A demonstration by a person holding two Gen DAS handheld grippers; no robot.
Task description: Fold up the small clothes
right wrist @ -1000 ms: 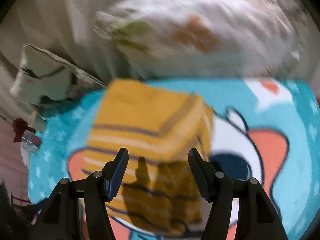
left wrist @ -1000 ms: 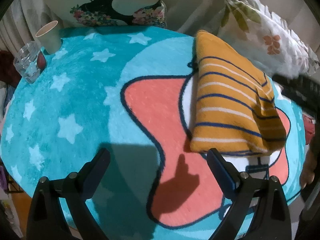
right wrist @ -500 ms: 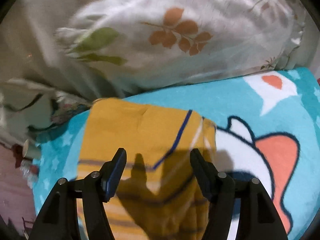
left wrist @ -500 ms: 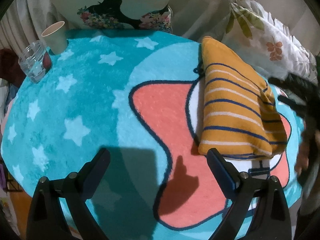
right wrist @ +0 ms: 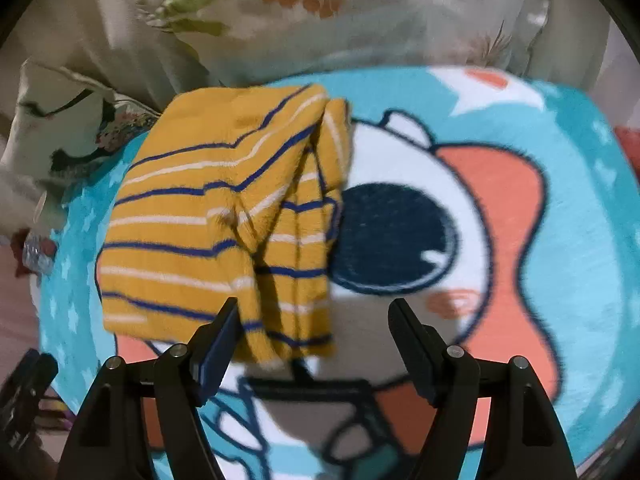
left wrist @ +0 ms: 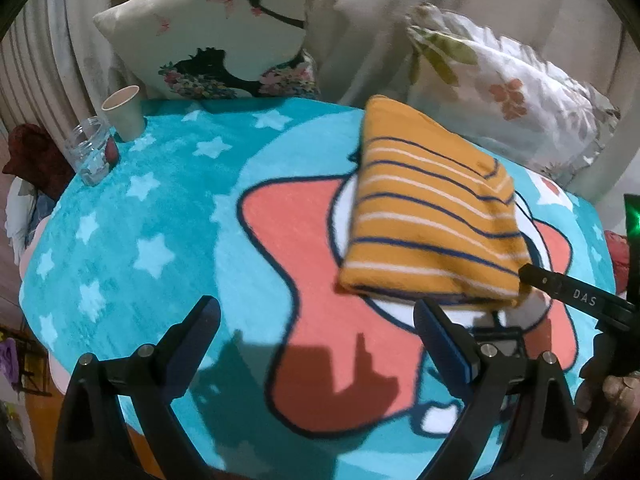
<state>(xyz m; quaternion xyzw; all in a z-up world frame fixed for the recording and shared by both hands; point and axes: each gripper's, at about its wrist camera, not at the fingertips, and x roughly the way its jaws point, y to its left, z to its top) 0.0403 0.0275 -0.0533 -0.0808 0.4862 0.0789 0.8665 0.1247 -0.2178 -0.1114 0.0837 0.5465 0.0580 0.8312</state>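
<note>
A folded yellow garment point(left wrist: 432, 216) with blue and white stripes lies on the teal cartoon blanket point(left wrist: 160, 220), near its back right. My left gripper point(left wrist: 316, 312) hovers open over the blanket, in front of and left of the garment, with nothing between its fingers. In the right wrist view the garment point(right wrist: 224, 216) fills the left centre. My right gripper point(right wrist: 314, 308) hangs over its near right corner with its jaws opening. The corner sits between the fingers, and the pads do not press on it. One right finger point(left wrist: 576, 300) shows at that corner.
A paper cup point(left wrist: 122, 112) and a glass jar point(left wrist: 90, 150) stand at the blanket's back left edge. Two printed pillows point(left wrist: 216, 32) point(left wrist: 508, 92) lean behind the blanket. A person's hand point(left wrist: 612, 392) shows at the right edge.
The left gripper has drawn back and up, so the garment looks farther off. The right gripper has come down to the garment's near right corner, and its jaws stand wider.
</note>
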